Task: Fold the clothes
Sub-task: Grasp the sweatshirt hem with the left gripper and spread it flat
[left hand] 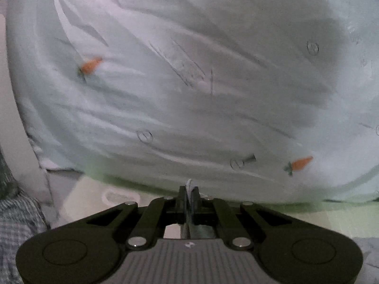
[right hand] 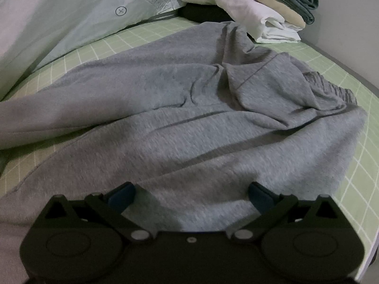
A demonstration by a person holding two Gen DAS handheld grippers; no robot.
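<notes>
Left gripper clenched on pale cloth; right gripper released over grey sweatshirt on mat.

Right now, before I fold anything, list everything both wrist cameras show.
Printed cloth: one, pale blue-white with orange carrots, fills the left wrist view, edge pinched in the left gripper.
Grey sweatshirt: one, spread on the mat, under the right gripper.
Grid mat: one, light green with white lines.
Folded stack: several pieces, white, beige, grey-green, red, at the mat's far edge.
Checked fabric: one, blue-white, lower left of the left wrist view.
Left gripper: black, shut on the cloth.
Right gripper: black, blue pads, open.
</notes>
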